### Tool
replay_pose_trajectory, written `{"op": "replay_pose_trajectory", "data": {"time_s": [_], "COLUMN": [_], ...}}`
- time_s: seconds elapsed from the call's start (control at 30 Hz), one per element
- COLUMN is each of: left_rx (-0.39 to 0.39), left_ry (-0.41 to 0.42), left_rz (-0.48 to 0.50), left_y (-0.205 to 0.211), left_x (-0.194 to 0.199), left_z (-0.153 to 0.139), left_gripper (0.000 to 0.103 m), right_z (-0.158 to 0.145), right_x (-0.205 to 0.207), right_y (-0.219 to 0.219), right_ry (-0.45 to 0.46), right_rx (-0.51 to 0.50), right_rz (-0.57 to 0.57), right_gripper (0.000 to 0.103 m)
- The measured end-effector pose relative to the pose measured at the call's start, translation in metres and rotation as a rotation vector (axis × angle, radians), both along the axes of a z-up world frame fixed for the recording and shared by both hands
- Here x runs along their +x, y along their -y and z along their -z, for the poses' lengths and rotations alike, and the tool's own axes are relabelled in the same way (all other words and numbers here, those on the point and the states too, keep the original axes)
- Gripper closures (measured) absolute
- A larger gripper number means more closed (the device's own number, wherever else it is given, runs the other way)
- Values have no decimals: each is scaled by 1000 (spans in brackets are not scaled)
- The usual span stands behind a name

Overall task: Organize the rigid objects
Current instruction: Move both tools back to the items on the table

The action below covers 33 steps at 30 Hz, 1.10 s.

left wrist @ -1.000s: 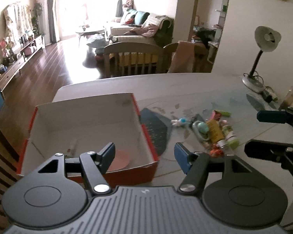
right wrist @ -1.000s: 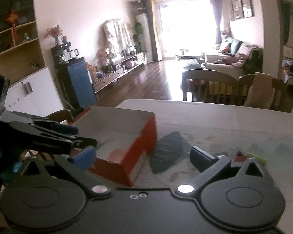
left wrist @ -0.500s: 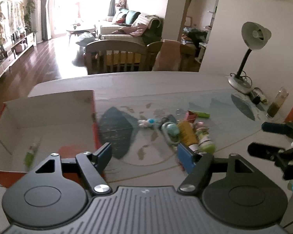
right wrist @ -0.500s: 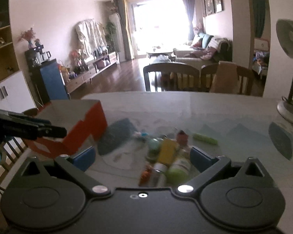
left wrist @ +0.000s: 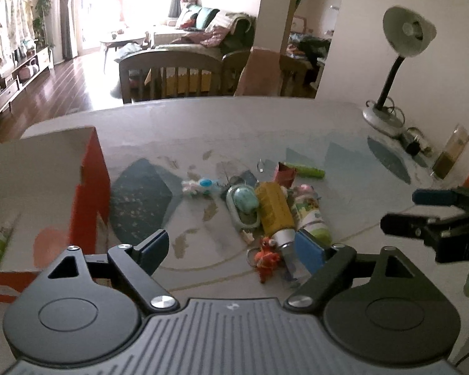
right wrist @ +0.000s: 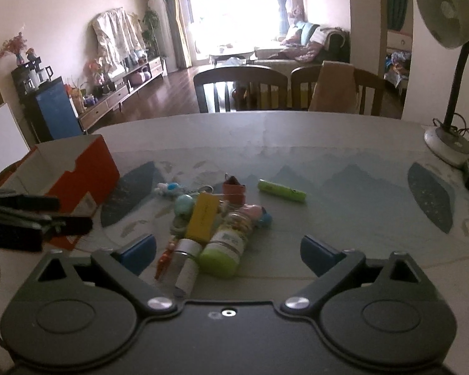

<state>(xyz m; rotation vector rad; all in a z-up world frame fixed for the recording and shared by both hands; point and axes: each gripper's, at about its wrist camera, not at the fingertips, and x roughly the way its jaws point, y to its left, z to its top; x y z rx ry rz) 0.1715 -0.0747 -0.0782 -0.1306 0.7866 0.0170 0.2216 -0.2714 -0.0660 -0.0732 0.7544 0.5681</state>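
A pile of small items lies mid-table: a yellow tube point(left wrist: 273, 209) point(right wrist: 203, 215), a green-capped bottle point(left wrist: 311, 215) point(right wrist: 228, 240), a teal egg-shaped piece point(left wrist: 245, 203), an orange keychain figure point(left wrist: 267, 257), a green stick point(right wrist: 281, 190) and a small red box point(right wrist: 234, 190). The orange-red cardboard box point(left wrist: 90, 193) point(right wrist: 87, 175) stands at the left with a green item point(left wrist: 1, 243) inside. My left gripper point(left wrist: 231, 250) hovers before the pile, its jaws opening and holding nothing. My right gripper point(right wrist: 228, 251) hangs over the bottle and tube, jaws wide and closing slightly, touching nothing.
A desk lamp point(left wrist: 400, 62) point(right wrist: 450, 62) stands at the far right with an amber bottle point(left wrist: 450, 156) and a plug beside it. Wooden chairs point(left wrist: 172, 75) line the table's far edge. A blue-white figurine point(left wrist: 200, 186) lies left of the pile.
Both grippers have swung right from the box and dropped lower toward the pile. The left jaws have spread wider. The box has slid to the left edge of both views.
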Motion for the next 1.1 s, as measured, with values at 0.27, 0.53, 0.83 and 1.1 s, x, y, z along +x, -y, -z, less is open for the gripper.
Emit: {"op": "replay_pose_trajectory", "data": {"time_s": [0.27,0.53,0.83,1.1], "left_rx": [12,20,-3,-65], "left_ry": [-65,-76,-117,-135], "left_rz": [-21,-38,-20,12], "left_y": [11,11,10,7], "left_x": [23,37,49,58], "left_z": [43,70,93,104], "left_gripper": [4,4,4,4], "right_z": [24,49,63,70], "right_x": [28,57,75,81], "right_y": [-12,-28,-42,-47], "right_ry": [-78,-160,-225,-274], "right_rx": [-26,-37,-45,-40], "right_rz": [-9,38,47,25], "right_gripper": [12,21,29,38]}}
